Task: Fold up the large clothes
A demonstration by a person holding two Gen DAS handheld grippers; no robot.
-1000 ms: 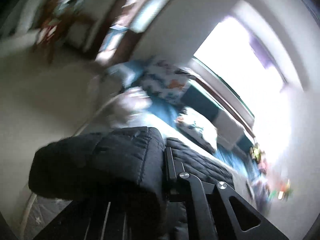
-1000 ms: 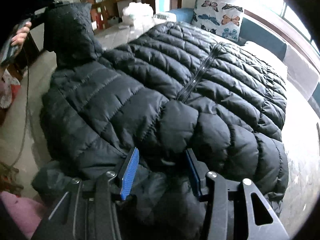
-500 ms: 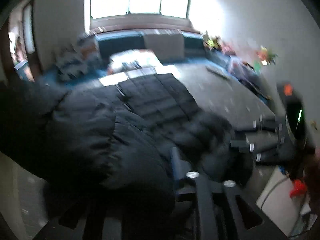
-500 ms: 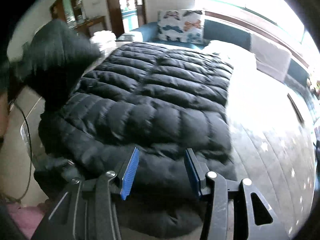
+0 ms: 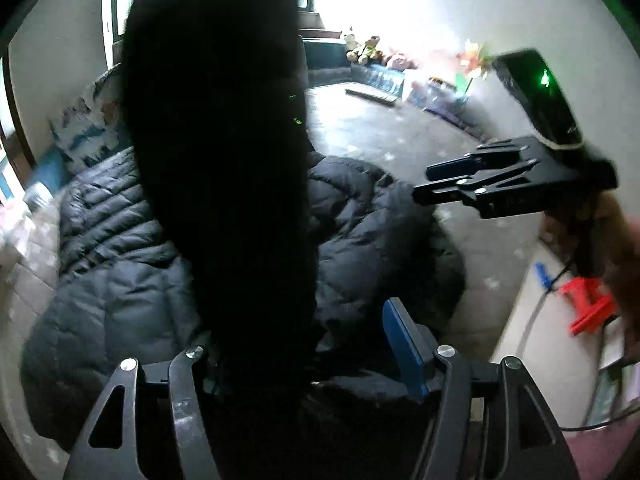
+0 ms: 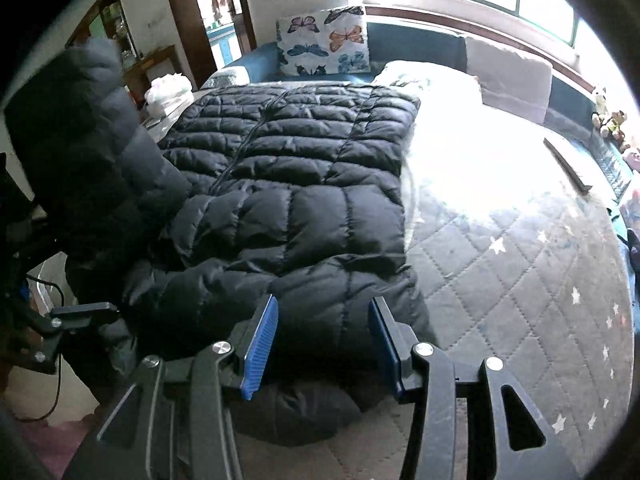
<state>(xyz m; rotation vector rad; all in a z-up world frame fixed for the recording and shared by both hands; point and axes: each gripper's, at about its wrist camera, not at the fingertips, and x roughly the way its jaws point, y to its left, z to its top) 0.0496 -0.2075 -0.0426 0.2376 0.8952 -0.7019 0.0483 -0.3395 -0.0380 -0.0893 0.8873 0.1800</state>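
Note:
A black puffer jacket point(image 6: 304, 184) lies spread on the quilted bed point(image 6: 520, 272), one side folded in. My left gripper point(image 5: 304, 344) holds a sleeve point(image 5: 216, 120) that stands up dark between its jaws and hides its left finger; the blue right pad point(image 5: 402, 344) stands apart from the cloth. The lifted sleeve also shows at the left of the right wrist view point(image 6: 88, 128). My right gripper point(image 6: 322, 344) is open and empty just above the jacket's near edge. It also shows in the left wrist view point(image 5: 460, 180), hovering right of the jacket.
A butterfly pillow point(image 6: 324, 42) and grey cushion point(image 6: 508, 74) stand at the bed's far end under the window. Soft toys point(image 6: 608, 114) sit at the far right. A white bag point(image 6: 168, 90) lies far left. A red object point(image 5: 588, 304) lies beside the bed.
The left gripper has swung the sleeve from the left side up and over the jacket. The right gripper has pulled back off the jacket toward its near edge, still open.

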